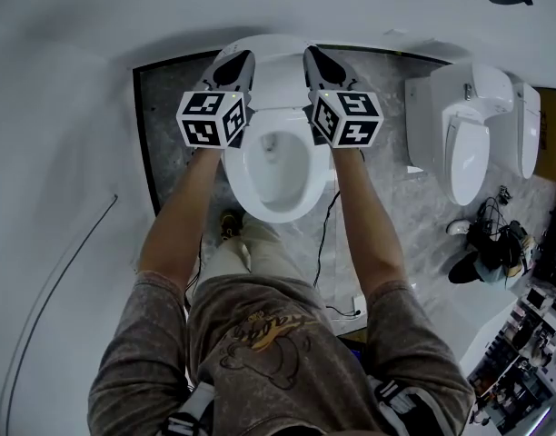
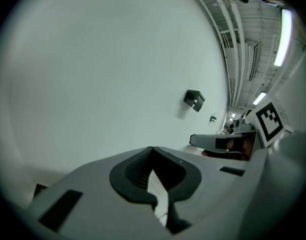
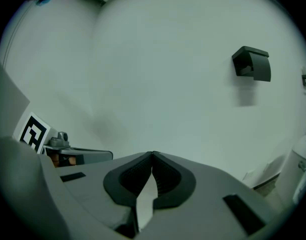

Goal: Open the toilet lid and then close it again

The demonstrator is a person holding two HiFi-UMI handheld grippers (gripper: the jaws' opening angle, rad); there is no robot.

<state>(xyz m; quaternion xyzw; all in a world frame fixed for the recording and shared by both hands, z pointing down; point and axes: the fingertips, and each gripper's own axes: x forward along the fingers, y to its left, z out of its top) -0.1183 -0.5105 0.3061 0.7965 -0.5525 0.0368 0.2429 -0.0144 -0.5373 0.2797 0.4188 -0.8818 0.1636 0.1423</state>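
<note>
the toilet lid (image 1: 278,66) stands raised behind the open bowl (image 1: 280,198), between the two grippers. the left gripper (image 1: 234,62) is just beside its left edge and the right gripper (image 1: 316,62) beside its right edge. on both, the fingers are closed tip to tip and hold nothing.

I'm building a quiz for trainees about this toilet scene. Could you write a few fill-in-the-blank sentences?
1. The toilet lid is ___ (open/closed), and the bowl shows.
2. The lid stands ___ the left gripper and the right gripper.
3. In both gripper views the jaw tips are ___ (together/apart).
4. A second toilet stands on the person's ___ side.
Missing words: open; between; together; right.
</note>
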